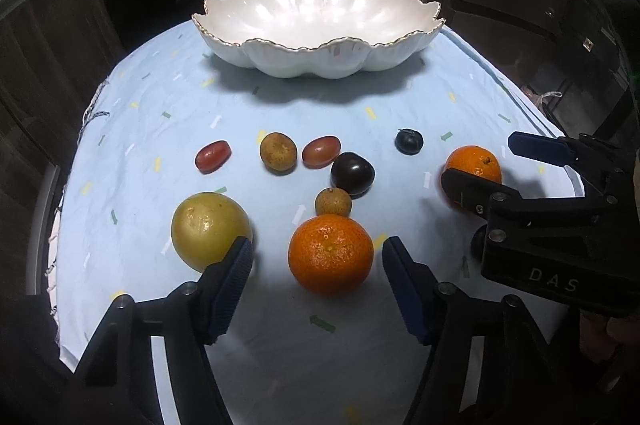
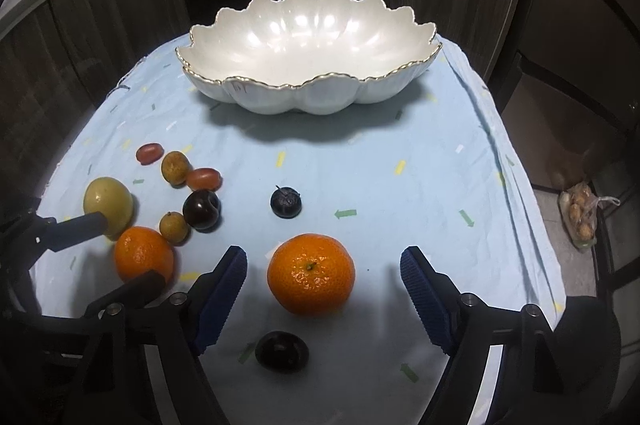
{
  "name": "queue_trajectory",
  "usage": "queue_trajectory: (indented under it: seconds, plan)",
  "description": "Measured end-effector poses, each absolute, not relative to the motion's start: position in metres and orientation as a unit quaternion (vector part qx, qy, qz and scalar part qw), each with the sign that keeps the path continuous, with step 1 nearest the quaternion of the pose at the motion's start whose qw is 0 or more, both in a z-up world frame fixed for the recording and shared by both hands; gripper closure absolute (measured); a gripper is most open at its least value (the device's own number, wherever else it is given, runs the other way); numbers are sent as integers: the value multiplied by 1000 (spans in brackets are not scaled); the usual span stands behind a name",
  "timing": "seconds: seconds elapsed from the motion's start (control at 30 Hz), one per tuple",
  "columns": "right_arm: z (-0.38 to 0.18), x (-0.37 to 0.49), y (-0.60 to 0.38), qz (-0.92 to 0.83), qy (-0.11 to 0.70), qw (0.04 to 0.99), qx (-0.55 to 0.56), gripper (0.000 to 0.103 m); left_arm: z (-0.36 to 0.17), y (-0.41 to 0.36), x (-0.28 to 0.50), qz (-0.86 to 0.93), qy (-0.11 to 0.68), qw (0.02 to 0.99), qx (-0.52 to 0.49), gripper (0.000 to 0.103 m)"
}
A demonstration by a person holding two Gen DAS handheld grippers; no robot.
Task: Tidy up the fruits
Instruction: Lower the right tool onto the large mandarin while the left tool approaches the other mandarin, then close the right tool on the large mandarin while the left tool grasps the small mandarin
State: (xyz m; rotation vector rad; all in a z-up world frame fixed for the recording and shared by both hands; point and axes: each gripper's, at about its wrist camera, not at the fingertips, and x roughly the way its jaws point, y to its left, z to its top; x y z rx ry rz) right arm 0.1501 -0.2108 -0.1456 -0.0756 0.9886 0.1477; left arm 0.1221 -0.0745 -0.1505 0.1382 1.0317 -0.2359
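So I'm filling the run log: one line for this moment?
left gripper open astride near orange | right gripper open astride far orange | bowl empty

On the cloth-covered table before me, the scalloped bowl sits at the far side, the fruit scattered nearer. My left gripper straddles one mandarin; a longan touches its far edge, a plum just beyond. Left of that mandarin lies a large round fruit. My right gripper straddles a second mandarin, with another plum nearer me and a blueberry behind it.
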Motion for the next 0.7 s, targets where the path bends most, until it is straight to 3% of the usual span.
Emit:
queue_trajectory:
  seconds: [0.33,0.53,0.7]
  plan:
    - [-159,158,-209,73,498,864,-32,33,-157,-77,122,-121,494,859,64,52]
    - [-164,159,-209,86,508,857,-23,55,-157,-81,120,-128,489,860,71,59]
    - [-163,158,-209,86,507,857,-23,55,-156,-80,120,-130,489,860,66,60]
